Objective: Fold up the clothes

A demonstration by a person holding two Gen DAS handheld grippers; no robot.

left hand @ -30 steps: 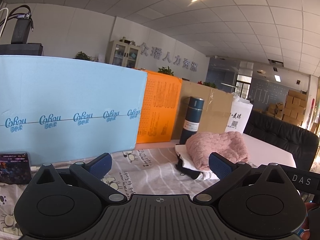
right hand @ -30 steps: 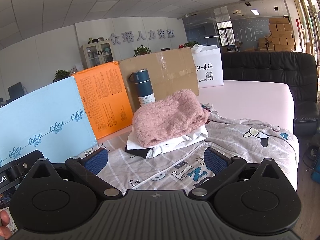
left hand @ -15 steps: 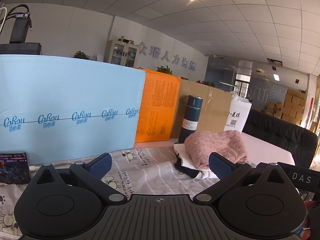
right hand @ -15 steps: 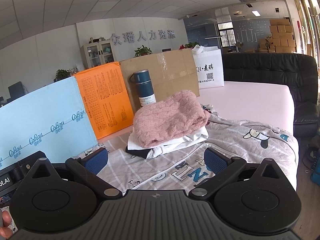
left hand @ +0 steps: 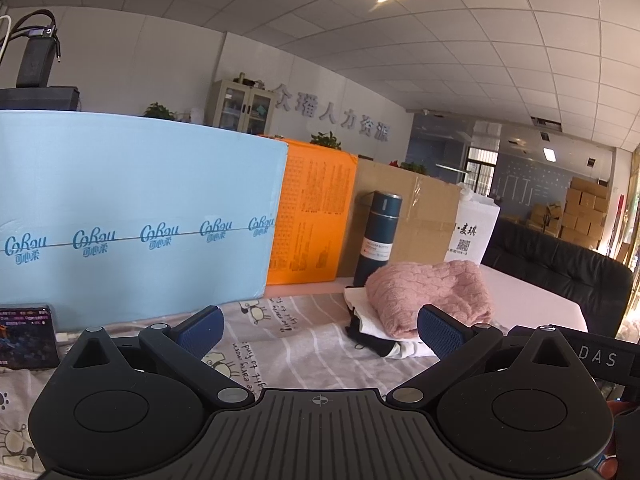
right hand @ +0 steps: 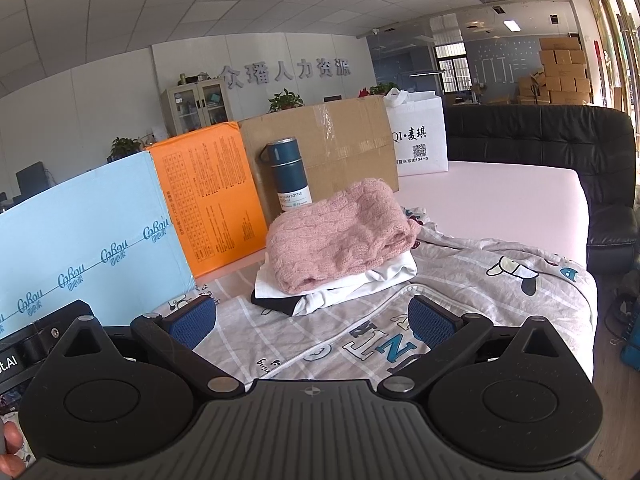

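A grey cartoon-print garment (right hand: pixel 360 332) lies spread flat on the pink table and also shows in the left wrist view (left hand: pixel 288 328). Behind it sits a stack of folded clothes: a pink knit sweater (right hand: pixel 340 236) on top of white and black pieces (right hand: pixel 332 296); the sweater shows in the left wrist view (left hand: pixel 428 292) too. My left gripper (left hand: pixel 320 332) is open and empty above the garment. My right gripper (right hand: pixel 314 320) is open and empty above the garment's printed letters. Both hover in front of the stack.
A dark teal bottle (right hand: pixel 288 176) stands behind the stack. A blue box (left hand: pixel 132 216), an orange box (left hand: pixel 316 212), a cardboard box (right hand: pixel 332 144) and a white bag (right hand: pixel 418 136) line the table's back. A black sofa (right hand: pixel 560 140) is at the right. A phone (left hand: pixel 26 336) lies at left.
Both views shift slightly; the scene sits a little lower and nearer. Both grippers stay open and empty. The clothes have not moved.
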